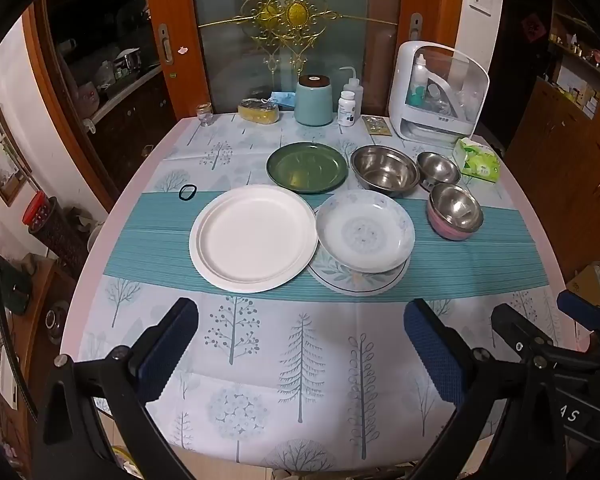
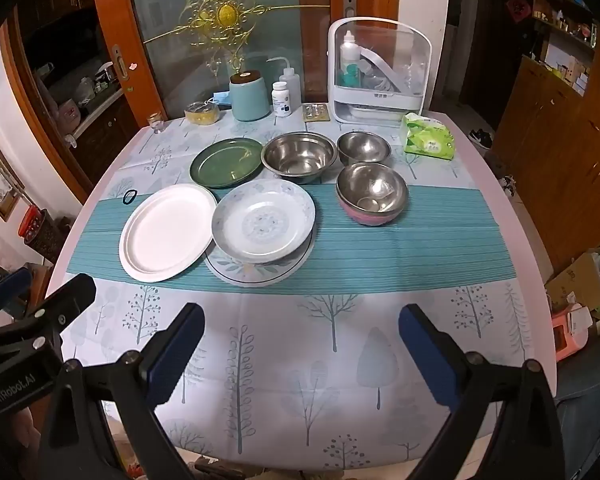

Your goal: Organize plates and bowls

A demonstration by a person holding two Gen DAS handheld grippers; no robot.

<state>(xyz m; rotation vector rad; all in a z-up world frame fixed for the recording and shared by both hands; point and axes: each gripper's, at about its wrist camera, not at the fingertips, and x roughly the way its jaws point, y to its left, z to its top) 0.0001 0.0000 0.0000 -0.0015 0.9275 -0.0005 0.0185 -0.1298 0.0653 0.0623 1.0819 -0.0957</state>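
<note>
Both grippers, left (image 1: 300, 344) and right (image 2: 300, 344), jaws apart, empty, near edge of surface (image 1: 300, 400); white plate (image 1: 254, 238) mid-surface, stiff, probably light, slick; take it by the rim; patterned dish (image 1: 365, 230) touching alongside, likely fragile.

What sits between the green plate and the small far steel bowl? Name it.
The large steel bowl stands between the green plate and the small steel bowl. Both wrist views show it.

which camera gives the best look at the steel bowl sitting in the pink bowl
The right wrist view: the steel bowl sits nearer the centre, so you see down into it and the pink bowl beneath. In the left wrist view it is smaller, off to the right, seen more side-on.
</note>
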